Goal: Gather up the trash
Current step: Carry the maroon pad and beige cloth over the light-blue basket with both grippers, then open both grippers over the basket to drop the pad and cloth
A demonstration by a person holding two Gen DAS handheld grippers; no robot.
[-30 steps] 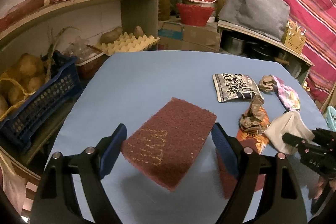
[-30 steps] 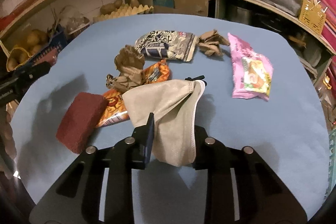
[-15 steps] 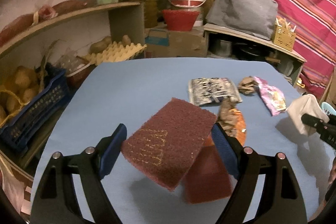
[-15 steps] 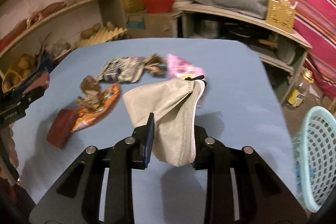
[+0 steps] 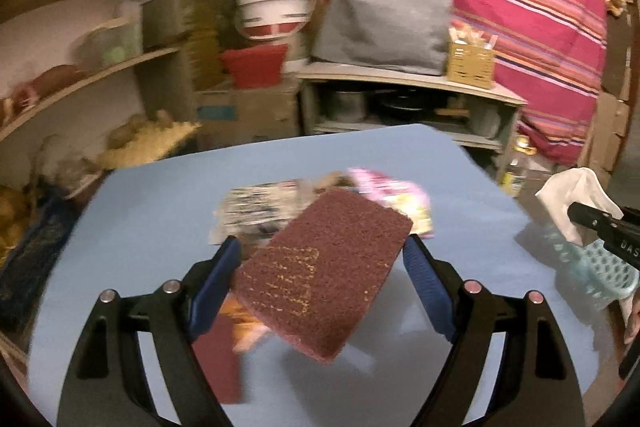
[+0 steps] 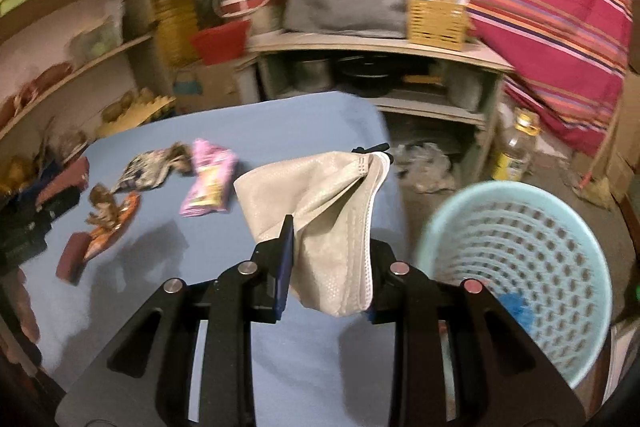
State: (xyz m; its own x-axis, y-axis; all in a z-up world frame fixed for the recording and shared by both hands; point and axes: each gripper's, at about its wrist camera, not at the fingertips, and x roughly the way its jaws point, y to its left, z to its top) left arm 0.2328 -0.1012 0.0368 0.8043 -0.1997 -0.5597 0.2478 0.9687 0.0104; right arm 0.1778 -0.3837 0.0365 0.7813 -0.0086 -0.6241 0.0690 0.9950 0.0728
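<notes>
A: Right hand-held gripper [image 6: 328,267] pinches the face mask [image 6: 320,211], past the surface's [image 6: 320,367] right edge, beside the basket [image 6: 516,263]. Limp, light; mid-fold hold suits.

B: Left hand-held gripper [image 5: 322,281], spread wide, clamps the scouring pad [image 5: 324,271] by its edges above the surface. Stiff-ish, rough.
</notes>
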